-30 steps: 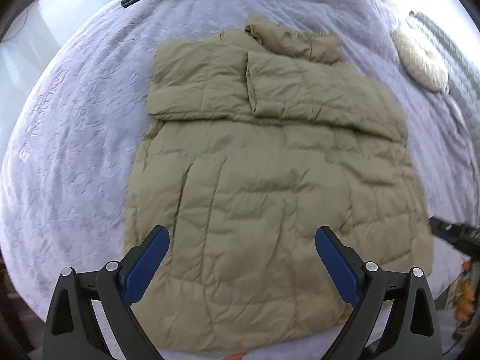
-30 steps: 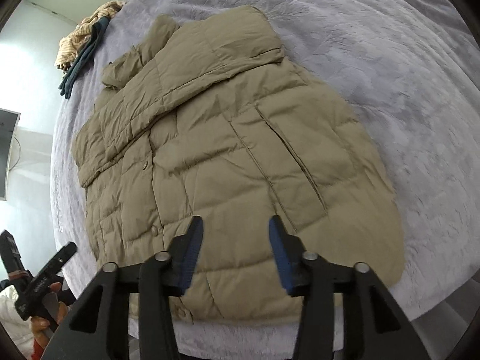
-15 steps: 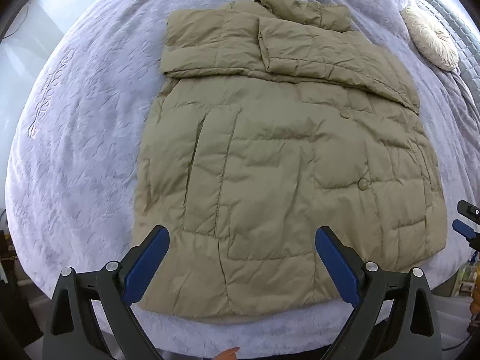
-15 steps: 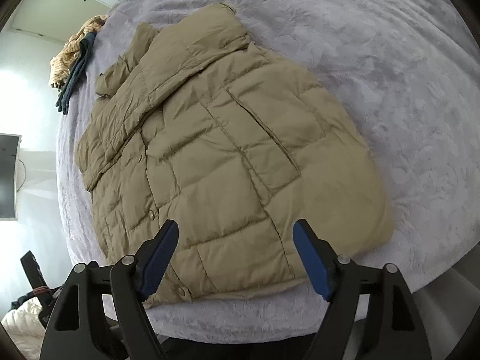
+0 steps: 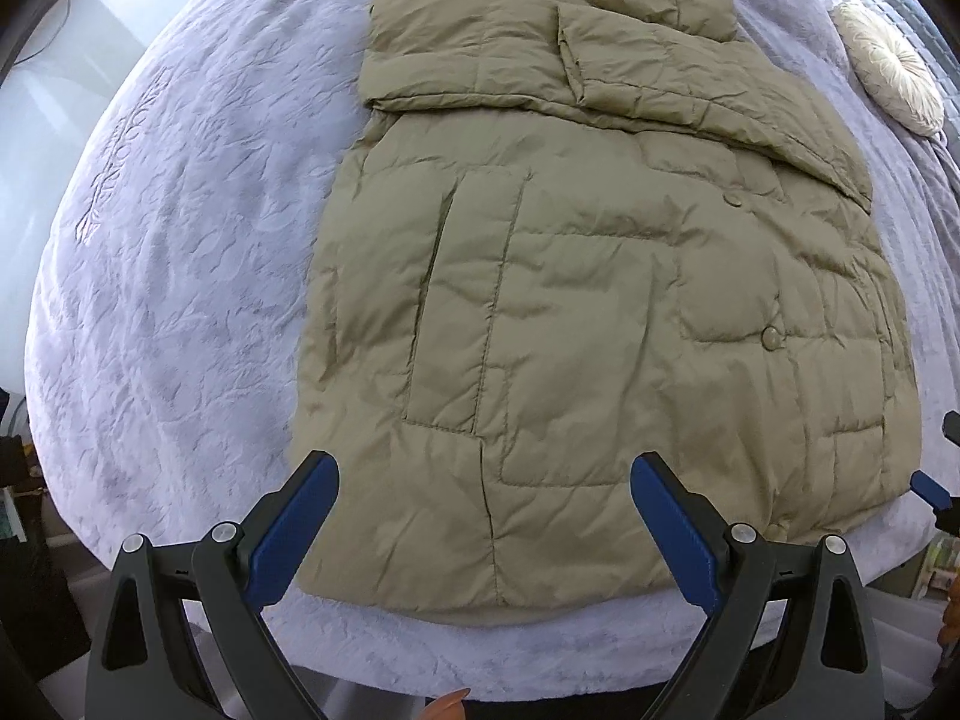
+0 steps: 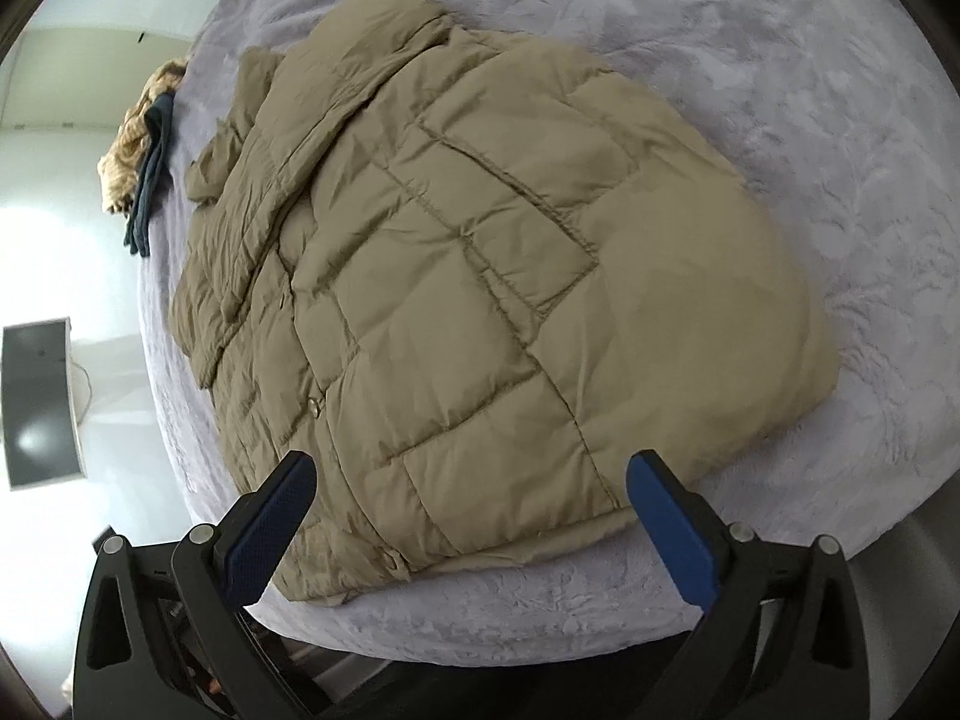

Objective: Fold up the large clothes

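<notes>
The padded jacket [image 5: 600,300] lies flat on the bed [image 5: 180,270], long axis running near to far, its near hem just below both empty hand-held grippers, left [image 5: 480,516] wide, right [image 6: 468,516] opening wide.

Soft even daylight, blown-out glare at left (window side), heavy fisheye bending, dark vignetted corners

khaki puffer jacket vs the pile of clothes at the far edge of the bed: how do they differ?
The khaki puffer jacket lies spread flat in the middle of the bed, sleeves folded across its chest; the pile of clothes is bunched at the far edge. The jacket is one plain khaki colour; the pile mixes tan patterned and dark teal fabric. The jacket is far larger in view. Both rest on the lilac cover, untouched by either tongs.
</notes>
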### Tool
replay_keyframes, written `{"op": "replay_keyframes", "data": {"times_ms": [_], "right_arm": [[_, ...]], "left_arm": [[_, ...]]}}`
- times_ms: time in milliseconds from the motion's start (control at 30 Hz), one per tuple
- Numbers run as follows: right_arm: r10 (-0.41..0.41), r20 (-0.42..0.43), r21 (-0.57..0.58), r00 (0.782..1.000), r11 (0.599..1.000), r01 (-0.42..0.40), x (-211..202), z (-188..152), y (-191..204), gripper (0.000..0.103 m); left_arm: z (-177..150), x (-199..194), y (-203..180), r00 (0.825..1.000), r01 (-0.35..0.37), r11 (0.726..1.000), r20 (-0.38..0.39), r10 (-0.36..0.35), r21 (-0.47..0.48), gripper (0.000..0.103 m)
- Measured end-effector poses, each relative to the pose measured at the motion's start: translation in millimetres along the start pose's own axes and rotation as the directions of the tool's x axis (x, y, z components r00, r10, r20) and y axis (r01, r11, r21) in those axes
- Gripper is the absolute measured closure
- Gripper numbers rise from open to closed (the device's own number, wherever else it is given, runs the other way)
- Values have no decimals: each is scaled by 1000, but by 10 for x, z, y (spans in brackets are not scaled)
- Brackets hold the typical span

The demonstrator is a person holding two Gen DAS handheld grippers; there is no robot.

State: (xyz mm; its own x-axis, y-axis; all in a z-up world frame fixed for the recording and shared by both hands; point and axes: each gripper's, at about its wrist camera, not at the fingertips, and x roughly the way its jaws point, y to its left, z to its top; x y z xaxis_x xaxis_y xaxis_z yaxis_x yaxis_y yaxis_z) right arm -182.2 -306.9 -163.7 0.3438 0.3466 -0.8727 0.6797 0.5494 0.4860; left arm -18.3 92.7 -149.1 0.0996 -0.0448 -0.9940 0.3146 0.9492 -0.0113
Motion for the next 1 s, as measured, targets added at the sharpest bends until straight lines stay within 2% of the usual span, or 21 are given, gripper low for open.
{"op": "replay_keyframes", "data": {"times_ms": [200,333,467,600,733,900,1000], "right_arm": [[-22,31,114,999,993,19,-23,37,-243,0],[-10,14,176,1000,984,8,-53,66,-427,0],[35,-7,223,999,974,-33,-53,24,-608,0],[95,-13,268,995,960,-88,-54,-46,-763,0],[156,-25,306,987,942,-141,10,-115,-864,0],[209,-29,367,977,912,-184,111,-173,-1028,1],[233,-20,398,972,894,-206,199,-169,-1105,1]], "left_arm": [[-80,125,117,998,14,1000,-61,-15,-28,5],[-200,154,298,997,17,997,-74,-22,-80,5],[-341,176,519,985,132,978,-91,-148,-161,5],[-519,206,707,954,255,931,-87,-286,-260,5],[-685,311,794,925,316,896,-108,-364,-312,5],[-895,594,783,870,384,829,-141,-472,-405,5],[-961,724,741,851,408,800,-134,-507,-441,5]]}}
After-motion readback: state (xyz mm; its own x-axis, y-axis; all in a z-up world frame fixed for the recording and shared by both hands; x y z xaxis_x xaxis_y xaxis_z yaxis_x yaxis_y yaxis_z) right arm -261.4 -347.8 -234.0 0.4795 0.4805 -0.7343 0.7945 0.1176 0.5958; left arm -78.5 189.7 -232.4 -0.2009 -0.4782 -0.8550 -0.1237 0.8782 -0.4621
